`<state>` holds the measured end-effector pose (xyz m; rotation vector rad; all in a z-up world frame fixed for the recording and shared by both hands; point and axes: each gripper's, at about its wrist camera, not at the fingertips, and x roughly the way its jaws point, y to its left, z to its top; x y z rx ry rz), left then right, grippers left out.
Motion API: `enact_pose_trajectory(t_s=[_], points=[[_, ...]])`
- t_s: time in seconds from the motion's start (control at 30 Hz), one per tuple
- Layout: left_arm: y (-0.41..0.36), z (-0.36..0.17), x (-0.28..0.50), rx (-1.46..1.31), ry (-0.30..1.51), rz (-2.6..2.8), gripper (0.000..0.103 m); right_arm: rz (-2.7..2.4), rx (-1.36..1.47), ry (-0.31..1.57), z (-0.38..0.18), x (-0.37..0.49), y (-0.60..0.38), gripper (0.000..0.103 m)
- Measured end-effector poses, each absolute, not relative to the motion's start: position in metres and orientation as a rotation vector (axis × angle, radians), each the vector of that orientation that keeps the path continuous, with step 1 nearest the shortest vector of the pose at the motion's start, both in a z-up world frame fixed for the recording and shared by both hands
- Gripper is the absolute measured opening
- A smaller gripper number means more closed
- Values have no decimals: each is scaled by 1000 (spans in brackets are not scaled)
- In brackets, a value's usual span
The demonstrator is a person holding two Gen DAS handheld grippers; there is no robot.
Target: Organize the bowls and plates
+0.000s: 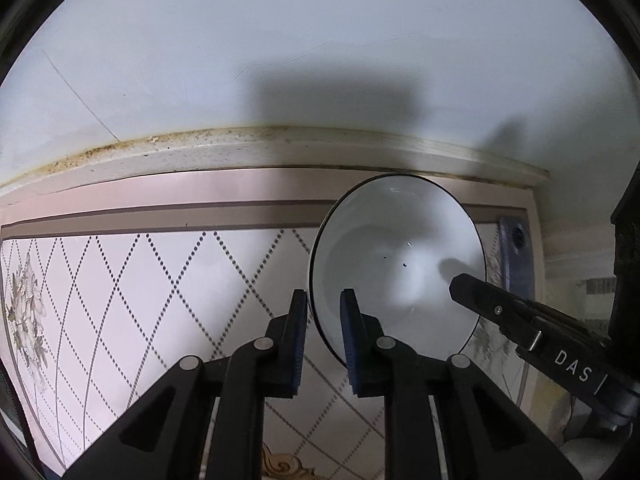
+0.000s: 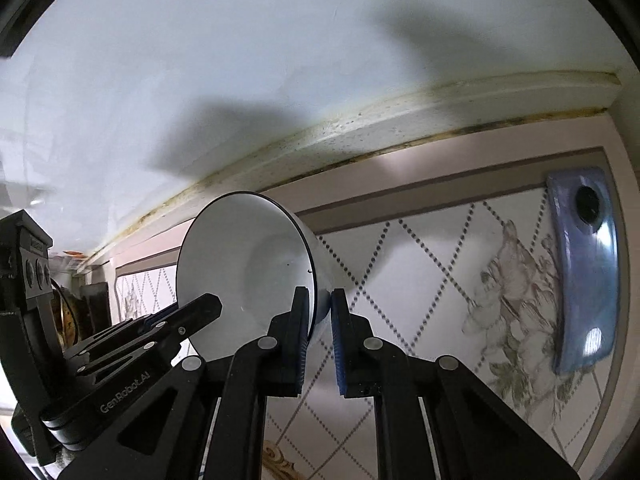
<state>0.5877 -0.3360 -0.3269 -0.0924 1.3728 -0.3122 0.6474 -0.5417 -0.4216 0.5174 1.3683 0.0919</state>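
A white bowl with a thin dark rim [image 1: 396, 256] is held up in the air, tilted on its side, its inside facing the cameras. My left gripper [image 1: 324, 300] is shut on the bowl's left rim. My right gripper [image 2: 320, 300] is shut on the bowl's right rim [image 2: 248, 264], one finger inside and one outside. The right gripper's fingers [image 1: 472, 286] reach in from the right in the left wrist view. The left gripper's fingers [image 2: 200, 308] reach in from the left in the right wrist view.
Both cameras point upward at a white ceiling [image 1: 280, 60], a stained cornice [image 1: 240, 148] and patterned wall tiles [image 1: 160, 280]. A blue hook plate [image 2: 584, 268] is stuck on the tiles at the right. Dark objects sit at the far left [image 2: 76, 308].
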Motion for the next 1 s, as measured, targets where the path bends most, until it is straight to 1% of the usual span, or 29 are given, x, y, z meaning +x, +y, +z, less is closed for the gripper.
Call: enact_pose_trajectory(t_s=[0.2,0.6,0.77,1.0], points=[[-340,-296,557,-68,1329,-358,14,85,523,1329,-391,613,-541,12],[-335,-262,474,-42,1294,-449,14,37,513,1265,-335,513,-545,12],[-340,-257,436,-18,1288,-480,14,16,521,1249,-322,462,-546,12],[-346,-270,391,6,1327,-525,14,-12,528,1259,-328,402,-548,12]])
